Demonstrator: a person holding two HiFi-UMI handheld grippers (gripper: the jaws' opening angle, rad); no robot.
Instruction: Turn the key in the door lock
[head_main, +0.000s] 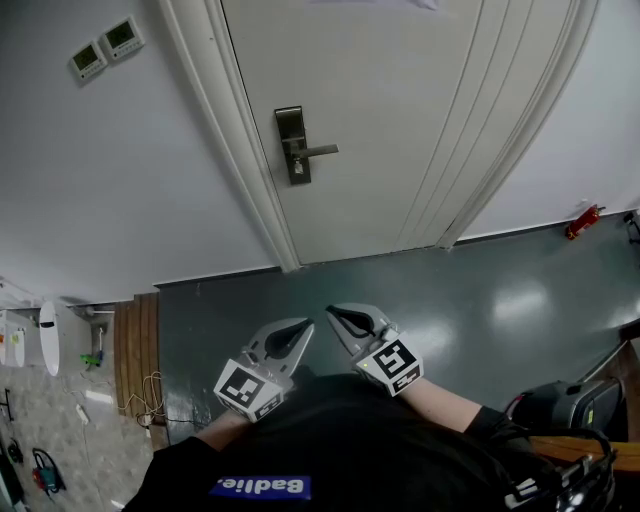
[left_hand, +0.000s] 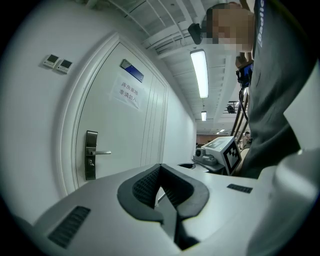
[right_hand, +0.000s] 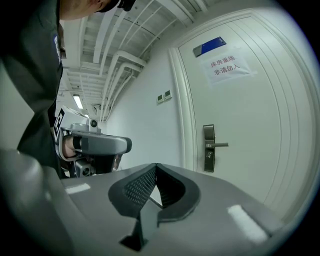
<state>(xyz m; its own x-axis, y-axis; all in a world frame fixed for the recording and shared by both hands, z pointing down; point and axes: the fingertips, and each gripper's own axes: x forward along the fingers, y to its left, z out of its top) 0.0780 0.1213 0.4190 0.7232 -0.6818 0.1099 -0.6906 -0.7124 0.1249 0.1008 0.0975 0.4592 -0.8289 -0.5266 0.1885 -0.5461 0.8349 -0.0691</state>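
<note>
The white door (head_main: 400, 110) stands shut ahead, with a steel lock plate (head_main: 291, 145) and a lever handle (head_main: 318, 152). Below the lever a small key (head_main: 297, 172) appears to sit in the keyhole, though it is too small to tell for sure. My left gripper (head_main: 305, 325) and right gripper (head_main: 333, 312) are held side by side close to my body, well back from the door. Both are shut and empty, their tips nearly touching. In the left gripper view the lock plate (left_hand: 90, 155) is far off at the left. In the right gripper view the lock plate (right_hand: 209, 148) is at the right.
Two wall thermostats (head_main: 105, 48) hang left of the door frame. A red object (head_main: 582, 222) lies by the wall at the right. A machine and cables (head_main: 570, 410) sit at my lower right. A paper notice (right_hand: 227, 65) is on the door. The dark green floor (head_main: 400, 290) lies between me and the door.
</note>
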